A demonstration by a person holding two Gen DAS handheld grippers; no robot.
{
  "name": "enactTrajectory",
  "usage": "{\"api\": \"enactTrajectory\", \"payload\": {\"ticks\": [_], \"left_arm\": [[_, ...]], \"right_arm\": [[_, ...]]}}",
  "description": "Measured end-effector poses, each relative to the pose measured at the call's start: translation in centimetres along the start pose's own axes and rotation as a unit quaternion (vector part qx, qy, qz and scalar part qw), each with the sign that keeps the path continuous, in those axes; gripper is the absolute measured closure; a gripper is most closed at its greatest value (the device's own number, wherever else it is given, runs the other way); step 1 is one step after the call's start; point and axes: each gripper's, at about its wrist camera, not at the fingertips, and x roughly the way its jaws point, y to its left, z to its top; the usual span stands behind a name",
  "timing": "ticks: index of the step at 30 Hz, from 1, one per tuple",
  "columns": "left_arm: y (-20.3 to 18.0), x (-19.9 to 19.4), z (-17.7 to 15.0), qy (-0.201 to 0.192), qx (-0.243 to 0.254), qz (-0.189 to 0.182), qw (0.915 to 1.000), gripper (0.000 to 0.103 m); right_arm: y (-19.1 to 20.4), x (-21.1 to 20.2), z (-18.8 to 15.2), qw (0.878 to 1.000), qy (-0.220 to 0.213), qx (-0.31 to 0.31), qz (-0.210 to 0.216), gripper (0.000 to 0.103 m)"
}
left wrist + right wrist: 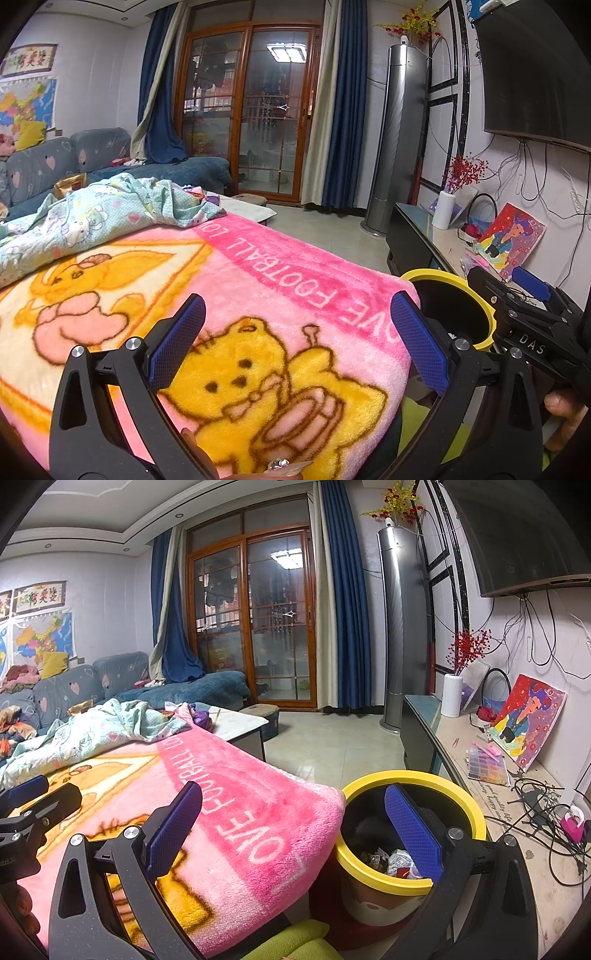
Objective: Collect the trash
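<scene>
Both black two-finger grippers with blue pads, left gripper [297, 339] and right gripper [293, 829], gape wide and empty above the pink plush cartoon blanket [258, 266]; the right sits nearest the yellow-rimmed round bin [410, 880], probably for dropping, where crumpled wrappers [391, 860] already lie.

A pink blanket [229, 280] with yellow cartoon bears lies spread out. At its far end rests a crumpled pale-green quilt [92, 214], and beyond that a blue sofa [44, 166]. Right of the blanket runs a long low surface [517, 812] — carrying a white vase [451, 695], a colourful painting [528, 720] and tangled black cables [546, 812].
</scene>
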Motion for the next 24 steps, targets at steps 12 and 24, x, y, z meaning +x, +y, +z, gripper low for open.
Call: {"api": "enactTrajectory", "payload": {"ticks": [12, 24], "left_arm": [[0.03, 0.03, 0.01, 0.000, 0.000, 0.000, 1.0000, 0.011], [-0.25, -0.02, -0.13, 0.003, 0.006, 0.006, 1.0000, 0.011]], "right_arm": [[-0.09, 0.00, 0.08, 1.000, 0.001, 0.000, 0.000, 0.007], [-0.24, 0.11, -0.14, 1.000, 0.002, 0.002, -0.001, 0.007]]}}
